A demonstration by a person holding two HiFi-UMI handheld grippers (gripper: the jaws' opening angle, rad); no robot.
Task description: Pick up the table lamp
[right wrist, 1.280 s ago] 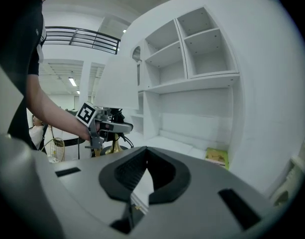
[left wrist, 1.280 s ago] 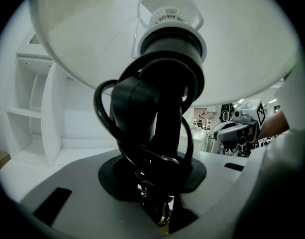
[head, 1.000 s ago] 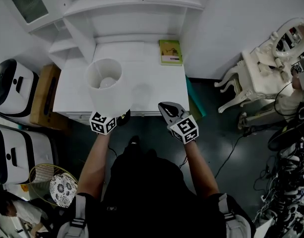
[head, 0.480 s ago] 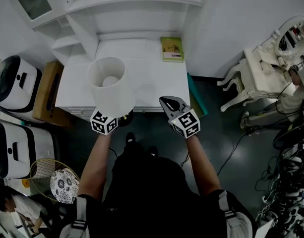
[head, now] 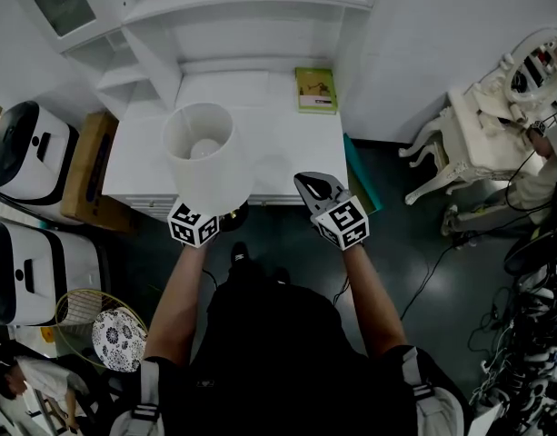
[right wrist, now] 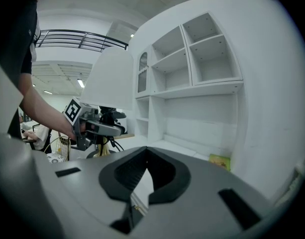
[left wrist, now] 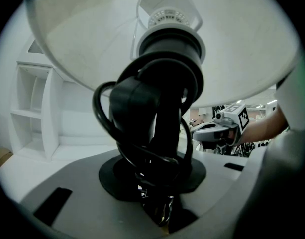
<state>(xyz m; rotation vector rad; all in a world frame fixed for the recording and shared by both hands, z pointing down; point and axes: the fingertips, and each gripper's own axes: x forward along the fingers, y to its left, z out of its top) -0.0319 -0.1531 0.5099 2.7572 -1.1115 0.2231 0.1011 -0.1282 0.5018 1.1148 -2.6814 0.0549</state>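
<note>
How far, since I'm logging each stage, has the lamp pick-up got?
Done: the left tool is clamped on the table lamp, low on its cord-wrapped stem. In hand: the lamp's black base shows past the white table's front edge, so it looks lifted clear, though I can't confirm the gap. Remaining: little beyond carrying it away; the right tool is shut and empty.

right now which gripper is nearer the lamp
Left. The left gripper is shut on the lamp, holding it; the right gripper, shut and empty, is apart at the lamp's right.
</note>
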